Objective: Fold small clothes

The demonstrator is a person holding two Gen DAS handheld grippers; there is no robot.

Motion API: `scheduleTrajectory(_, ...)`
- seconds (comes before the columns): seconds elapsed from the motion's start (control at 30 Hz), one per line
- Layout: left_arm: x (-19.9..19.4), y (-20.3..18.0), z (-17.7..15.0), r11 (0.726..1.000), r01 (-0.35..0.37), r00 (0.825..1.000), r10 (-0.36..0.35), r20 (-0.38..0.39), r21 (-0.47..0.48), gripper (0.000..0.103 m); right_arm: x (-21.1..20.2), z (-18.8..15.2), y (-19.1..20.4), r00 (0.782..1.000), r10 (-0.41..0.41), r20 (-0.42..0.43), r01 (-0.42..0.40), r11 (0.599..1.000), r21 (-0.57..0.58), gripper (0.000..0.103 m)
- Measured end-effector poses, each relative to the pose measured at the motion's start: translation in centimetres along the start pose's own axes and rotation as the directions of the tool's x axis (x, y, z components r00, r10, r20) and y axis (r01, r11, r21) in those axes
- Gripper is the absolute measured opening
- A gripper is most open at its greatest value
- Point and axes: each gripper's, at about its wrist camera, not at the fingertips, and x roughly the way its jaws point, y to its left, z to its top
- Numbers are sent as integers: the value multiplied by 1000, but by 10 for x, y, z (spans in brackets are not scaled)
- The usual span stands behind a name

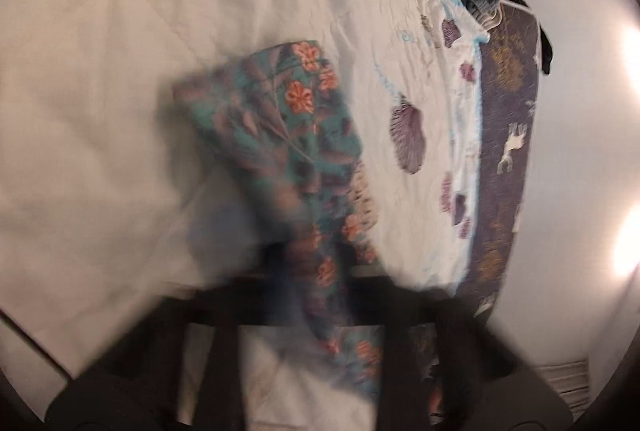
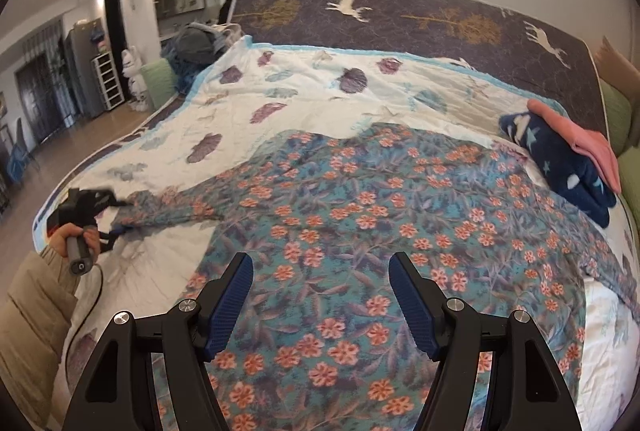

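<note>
A teal garment with orange flowers lies spread on a white quilt with shell prints. In the right wrist view its sleeve stretches left to my left gripper, which a hand in a beige padded sleeve holds. The left wrist view is blurred. There the sleeve runs down between the dark fingers of my left gripper, which is shut on it. My right gripper hovers open over the garment's near part, with nothing between its blue pads.
Folded navy star-print cloth with a pink piece on top lies at the right. A heap of dark clothes sits at the far left corner. The dark deer-print mattress shows beyond the quilt. The floor lies left of the bed.
</note>
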Motion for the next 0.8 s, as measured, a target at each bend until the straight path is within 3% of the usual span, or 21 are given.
scheduleTrajectory(0.03, -3, -11, -3, 1000, 4, 999, -5, 36, 20, 3, 1, 1, -4, 1000, -7, 0, 7, 1000, 15, 72)
scheduleTrajectory(0.1, -17, -48, -16, 985, -8, 993, -13, 120, 173, 3, 0, 2, -16, 1000, -30, 4, 30, 999, 42, 72)
scheduleTrajectory(0.13, -19, -74, -28, 964, -22, 990, -16, 140, 265, 3, 0, 4, -21, 999, -45, 8, 44, 998, 46, 72)
scheduleTrajectory(0.2, -20, -136, -65, 886, -11, 988, -61, 139, 463, 3, -3, 7, -36, 996, -87, 26, 85, 994, 65, 72)
scheduleTrajectory(0.27, -21, -189, -115, 784, 41, 986, -132, 102, 619, 3, -10, 11, -53, 992, -116, 44, 111, 989, 100, 72)
scheduleTrajectory(0.33, -11, -234, -174, 673, 144, 982, -188, -21, 725, 3, -16, 14, -70, 990, -129, 57, 120, 983, 139, 72)
scheduleTrajectory(0.4, 5, -265, -239, 555, 254, 965, -193, -175, 792, 4, -22, 15, -91, 989, -136, 62, 122, 974, 189, 72)
scheduleTrajectory(0.43, 13, -272, -270, 502, 285, 958, -178, -225, 817, 4, -24, 15, -100, 988, -141, 61, 125, 970, 209, 72)
scheduleTrajectory(0.47, 25, -277, -312, 430, 317, 948, -142, -283, 845, 4, -26, 14, -109, 988, -145, 61, 128, 965, 229, 72)
scheduleTrajectory(0.6, 66, -260, -416, 258, 346, 930, 33, -366, 902, 4, -28, 6, -144, 991, -127, 41, 109, 947, 301, 72)
scheduleTrajectory(0.63, 80, -250, -437, 230, 341, 924, 96, -371, 911, 7, -27, 4, -153, 993, -116, 29, 101, 942, 320, 72)
scheduleTrajectory(0.7, 97, -234, -457, 211, 352, 903, 180, -390, 912, 10, -21, -1, -170, 998, -69, 1, 63, 928, 367, 72)
scheduleTrajectory(0.77, 100, -222, -469, 199, 351, 890, 232, -392, 915, 22, -15, -6, -179, 999, -32, -24, 39, 918, 395, 72)
scheduleTrajectory(0.8, 96, -217, -472, 192, 349, 892, 233, -389, 917, 33, -11, -8, -182, 999, -14, -32, 26, 916, 401, 72)
